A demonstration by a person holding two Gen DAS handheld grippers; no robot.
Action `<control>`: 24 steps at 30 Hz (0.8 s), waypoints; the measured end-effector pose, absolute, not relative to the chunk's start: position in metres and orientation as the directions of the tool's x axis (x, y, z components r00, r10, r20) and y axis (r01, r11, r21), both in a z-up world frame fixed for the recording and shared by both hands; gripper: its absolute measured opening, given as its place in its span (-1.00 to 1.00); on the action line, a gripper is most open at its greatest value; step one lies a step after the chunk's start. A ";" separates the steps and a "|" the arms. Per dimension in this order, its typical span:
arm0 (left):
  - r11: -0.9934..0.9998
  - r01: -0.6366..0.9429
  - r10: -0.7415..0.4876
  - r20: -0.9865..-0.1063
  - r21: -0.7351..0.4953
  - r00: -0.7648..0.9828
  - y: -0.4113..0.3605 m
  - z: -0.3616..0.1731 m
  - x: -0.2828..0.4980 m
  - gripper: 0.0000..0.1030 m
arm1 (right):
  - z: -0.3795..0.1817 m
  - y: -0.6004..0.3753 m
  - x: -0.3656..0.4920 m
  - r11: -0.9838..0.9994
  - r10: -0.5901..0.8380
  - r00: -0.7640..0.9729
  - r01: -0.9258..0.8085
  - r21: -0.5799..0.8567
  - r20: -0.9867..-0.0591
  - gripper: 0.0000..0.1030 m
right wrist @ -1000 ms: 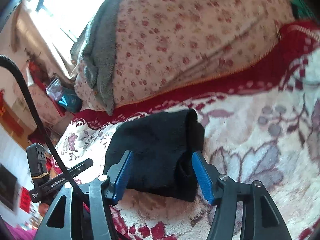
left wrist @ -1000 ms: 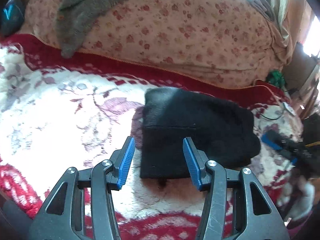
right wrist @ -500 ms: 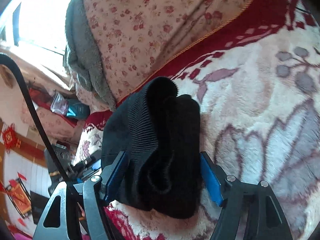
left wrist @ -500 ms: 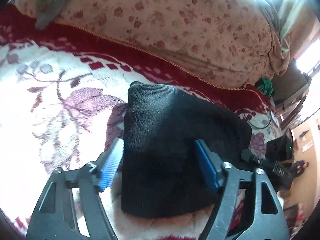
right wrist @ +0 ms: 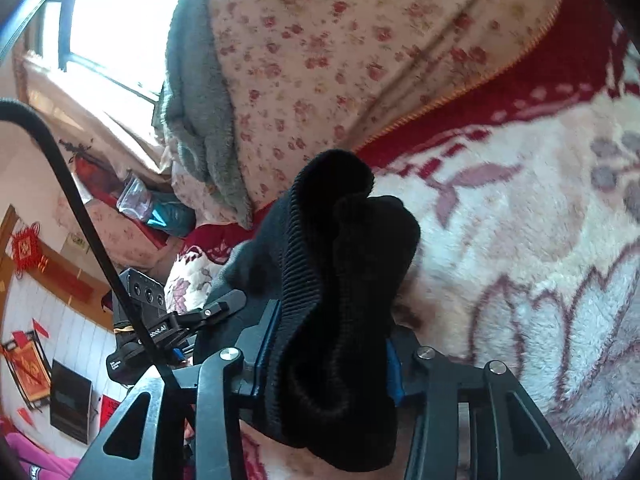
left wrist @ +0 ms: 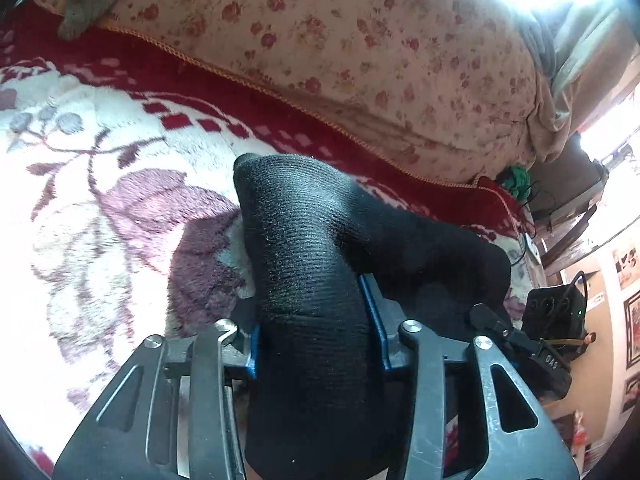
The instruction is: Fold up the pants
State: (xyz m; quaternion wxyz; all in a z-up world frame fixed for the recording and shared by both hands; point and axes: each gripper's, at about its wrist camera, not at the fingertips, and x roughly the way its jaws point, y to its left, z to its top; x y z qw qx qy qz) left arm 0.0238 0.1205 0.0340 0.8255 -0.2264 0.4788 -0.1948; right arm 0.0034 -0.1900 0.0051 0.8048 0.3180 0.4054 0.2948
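The black knit pants (left wrist: 316, 280) are a thick folded bundle on the white and red floral blanket (left wrist: 100, 208). My left gripper (left wrist: 314, 320) is shut on one end of the bundle, its blue pads pressed into both sides. My right gripper (right wrist: 328, 344) is shut on the other end of the pants (right wrist: 336, 280), where the folded edges bulge up between the fingers. The bundle looks bunched and partly raised off the blanket. The other gripper shows at the edge of each view.
A floral quilt (left wrist: 360, 52) is piled behind the blanket, with a grey fleece (right wrist: 196, 120) draped over it. Room clutter and a window lie beyond the bed's ends (right wrist: 60, 320).
Both grippers moved in over the folded pants and closed on its two ends. The bundle has bunched up between the fingers.
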 end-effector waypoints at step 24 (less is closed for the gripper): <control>0.879 -0.190 -0.228 -0.736 -0.437 0.638 0.343 0.081 -0.039 -0.25 | 0.027 0.056 0.054 0.500 0.866 0.225 -0.430 0.752 -0.447 -0.20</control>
